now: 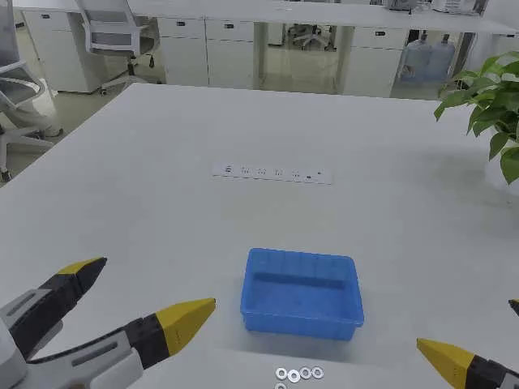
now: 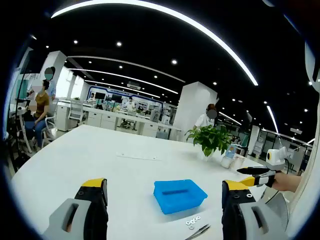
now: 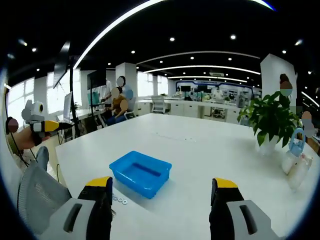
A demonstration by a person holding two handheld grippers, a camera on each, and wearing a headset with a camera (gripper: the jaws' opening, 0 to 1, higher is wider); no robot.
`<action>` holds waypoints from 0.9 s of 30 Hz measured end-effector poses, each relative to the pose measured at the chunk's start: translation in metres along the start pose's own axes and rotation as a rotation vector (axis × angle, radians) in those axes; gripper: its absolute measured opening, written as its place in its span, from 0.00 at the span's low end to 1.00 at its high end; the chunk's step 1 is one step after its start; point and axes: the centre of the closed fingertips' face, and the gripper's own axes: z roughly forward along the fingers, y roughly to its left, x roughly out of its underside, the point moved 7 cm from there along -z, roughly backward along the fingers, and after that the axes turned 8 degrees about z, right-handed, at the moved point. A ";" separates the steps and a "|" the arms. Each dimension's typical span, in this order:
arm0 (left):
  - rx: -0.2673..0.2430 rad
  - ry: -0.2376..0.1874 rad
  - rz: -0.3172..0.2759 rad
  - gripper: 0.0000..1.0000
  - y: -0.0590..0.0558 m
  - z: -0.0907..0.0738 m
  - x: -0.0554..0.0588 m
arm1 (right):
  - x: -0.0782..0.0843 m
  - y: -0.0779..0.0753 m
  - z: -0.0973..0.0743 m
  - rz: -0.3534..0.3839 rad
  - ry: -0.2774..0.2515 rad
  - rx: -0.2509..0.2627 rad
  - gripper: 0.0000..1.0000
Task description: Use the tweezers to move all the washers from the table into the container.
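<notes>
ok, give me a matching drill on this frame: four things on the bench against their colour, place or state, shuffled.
Things:
1. container
2. washers
3. tweezers
4. plant

Descriptions:
A. lying flat on the table beside the washers, not picked up
B. blue, looks empty
C. green, at the table's right side
D. small cluster on the table, on the near side of the container

Pairs: 1-B; 2-D; 3-A; 4-C
</notes>
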 end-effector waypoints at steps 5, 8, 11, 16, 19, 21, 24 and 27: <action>0.012 0.000 -0.005 0.96 -0.002 0.003 0.000 | 0.001 -0.002 -0.001 0.003 0.001 0.012 0.77; 0.018 0.010 0.008 0.96 -0.004 0.003 0.000 | 0.001 -0.003 -0.002 0.016 -0.010 0.013 0.77; 0.015 0.013 0.012 0.96 -0.004 0.002 0.001 | 0.000 -0.003 -0.001 0.014 -0.011 0.013 0.77; 0.004 0.007 0.005 0.96 -0.003 -0.001 0.000 | 0.000 -0.003 0.001 0.014 -0.012 0.005 0.76; -0.008 0.008 0.003 0.96 -0.002 -0.004 0.001 | -0.001 -0.002 0.004 0.013 -0.009 -0.005 0.76; -0.017 0.008 -0.001 0.96 -0.001 -0.006 0.002 | -0.002 -0.001 0.005 0.011 -0.009 -0.016 0.75; -0.026 0.008 -0.006 0.96 -0.001 -0.008 0.003 | -0.003 0.000 0.007 0.006 -0.007 -0.023 0.75; -0.029 0.010 -0.005 0.96 -0.001 -0.010 0.003 | -0.003 0.001 0.008 0.007 -0.006 -0.028 0.74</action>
